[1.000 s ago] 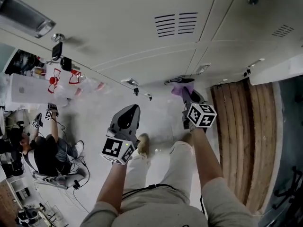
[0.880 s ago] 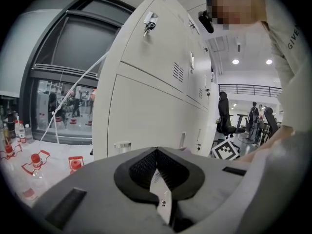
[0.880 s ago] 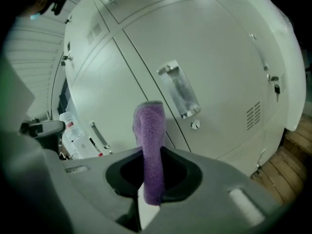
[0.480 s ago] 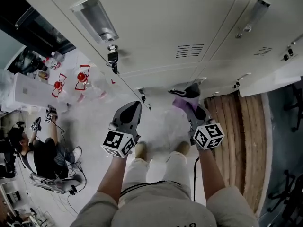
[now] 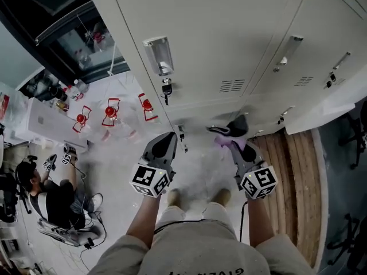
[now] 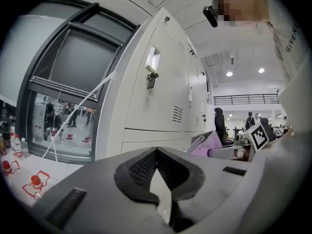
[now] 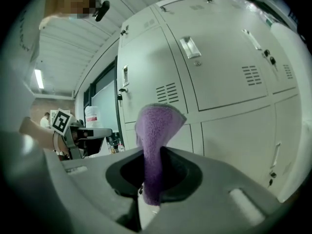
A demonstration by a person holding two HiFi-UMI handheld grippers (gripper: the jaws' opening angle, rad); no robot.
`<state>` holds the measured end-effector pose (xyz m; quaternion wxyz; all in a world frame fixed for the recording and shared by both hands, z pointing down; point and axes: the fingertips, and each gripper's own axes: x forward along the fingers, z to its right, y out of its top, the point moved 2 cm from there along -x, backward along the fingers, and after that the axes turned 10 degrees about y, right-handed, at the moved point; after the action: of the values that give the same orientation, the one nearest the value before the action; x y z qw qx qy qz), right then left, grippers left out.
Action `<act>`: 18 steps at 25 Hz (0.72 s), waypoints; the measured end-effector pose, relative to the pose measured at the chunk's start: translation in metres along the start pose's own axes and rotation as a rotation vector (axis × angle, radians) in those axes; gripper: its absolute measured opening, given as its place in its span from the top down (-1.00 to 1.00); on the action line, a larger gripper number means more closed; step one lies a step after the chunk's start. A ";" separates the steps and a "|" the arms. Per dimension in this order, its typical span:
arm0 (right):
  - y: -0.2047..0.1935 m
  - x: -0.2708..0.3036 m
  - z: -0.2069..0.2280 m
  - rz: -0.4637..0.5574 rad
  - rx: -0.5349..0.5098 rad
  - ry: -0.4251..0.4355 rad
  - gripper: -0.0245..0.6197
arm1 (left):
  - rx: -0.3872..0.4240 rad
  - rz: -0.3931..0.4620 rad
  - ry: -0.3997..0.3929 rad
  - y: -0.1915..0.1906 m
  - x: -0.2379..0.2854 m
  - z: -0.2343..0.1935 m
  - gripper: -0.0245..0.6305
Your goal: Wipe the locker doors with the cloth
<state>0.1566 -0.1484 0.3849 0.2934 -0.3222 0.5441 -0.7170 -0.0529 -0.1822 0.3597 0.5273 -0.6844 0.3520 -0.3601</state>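
Note:
The pale grey locker doors point(image 5: 229, 39) fill the top of the head view, each with a handle and vent slots. My right gripper point(image 5: 230, 130) is shut on a purple cloth point(image 5: 224, 142), held low near the bottom lockers and a little apart from them. In the right gripper view the cloth point(image 7: 155, 130) sticks up from between the jaws in front of the locker doors point(image 7: 219, 67). My left gripper point(image 5: 166, 138) hangs beside it, shut with nothing in it. Its jaws meet in the left gripper view point(image 6: 156, 152), with the locker doors point(image 6: 161, 106) beyond.
A person point(image 5: 54, 193) sits on the floor at the left near cables. Red-and-white items point(image 5: 109, 112) lie by a dark window point(image 6: 63, 72). A wooden floor strip point(image 5: 292, 176) runs along the right. My own feet point(image 5: 172, 198) stand below the grippers.
The head view has swung upward, so more of the upper lockers shows. Both grippers sit lower in the frame; the right one still grips the cloth.

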 end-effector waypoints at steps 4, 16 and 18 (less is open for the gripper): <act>0.025 -0.008 -0.013 0.034 -0.020 -0.010 0.77 | 0.012 0.034 -0.006 0.023 -0.008 0.002 0.93; 0.051 -0.021 -0.040 0.103 -0.010 -0.030 0.77 | 0.051 0.076 -0.025 0.051 -0.038 0.006 0.93; 0.051 -0.023 -0.043 0.099 -0.013 -0.031 0.77 | 0.057 0.076 -0.032 0.052 -0.042 0.008 0.93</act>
<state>0.1406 -0.1172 0.3234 0.3348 -0.3077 0.5596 -0.6929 -0.0717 -0.1523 0.3028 0.5656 -0.6608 0.3588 -0.3387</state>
